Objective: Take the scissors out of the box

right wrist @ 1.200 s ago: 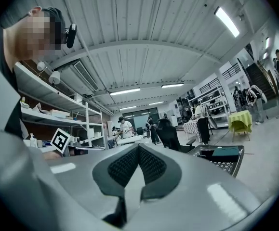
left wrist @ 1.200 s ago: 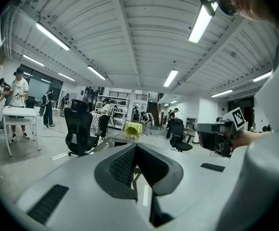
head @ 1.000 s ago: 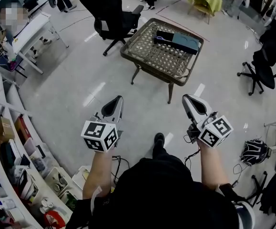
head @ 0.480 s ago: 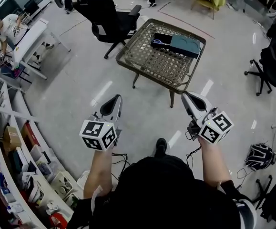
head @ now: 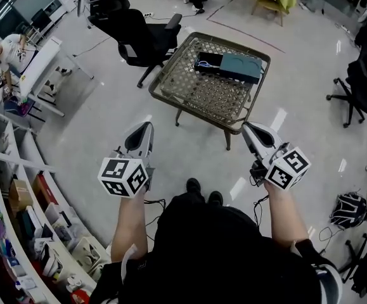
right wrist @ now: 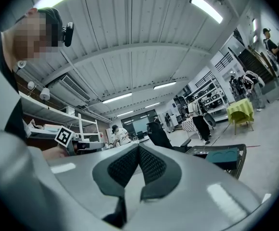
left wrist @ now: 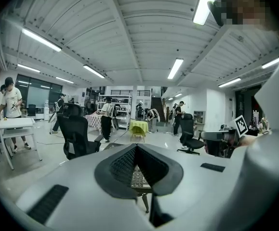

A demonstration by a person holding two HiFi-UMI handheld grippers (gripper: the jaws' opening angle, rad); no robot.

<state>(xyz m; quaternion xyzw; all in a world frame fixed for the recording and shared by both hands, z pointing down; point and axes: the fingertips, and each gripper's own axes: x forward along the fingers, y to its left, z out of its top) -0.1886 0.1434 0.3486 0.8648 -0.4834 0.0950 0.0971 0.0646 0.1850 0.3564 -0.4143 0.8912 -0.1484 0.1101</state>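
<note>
A dark box with a teal lid (head: 229,66) lies on the far side of a wicker table (head: 189,90). In its open black half I see scissors (head: 206,63) with blue handles. Both grippers hang in the air short of the table's near edge, over the floor. My left gripper (head: 147,126) is shut and empty, its pads meeting in the left gripper view (left wrist: 136,146). My right gripper (head: 246,128) also stands shut with nothing in it (right wrist: 139,146). The teal box (right wrist: 224,155) shows to the right in the right gripper view.
A black office chair (head: 139,33) stands at the table's left. Shelves with boxes (head: 18,220) run along the left. A person bends over a white table (head: 40,62) at far left. More chairs (head: 360,75) and a floor bag (head: 351,209) are at the right.
The person has walked toward the wicker table, carrying both grippers forward. The table and box sit nearer the grippers now. Both grippers stay shut.
</note>
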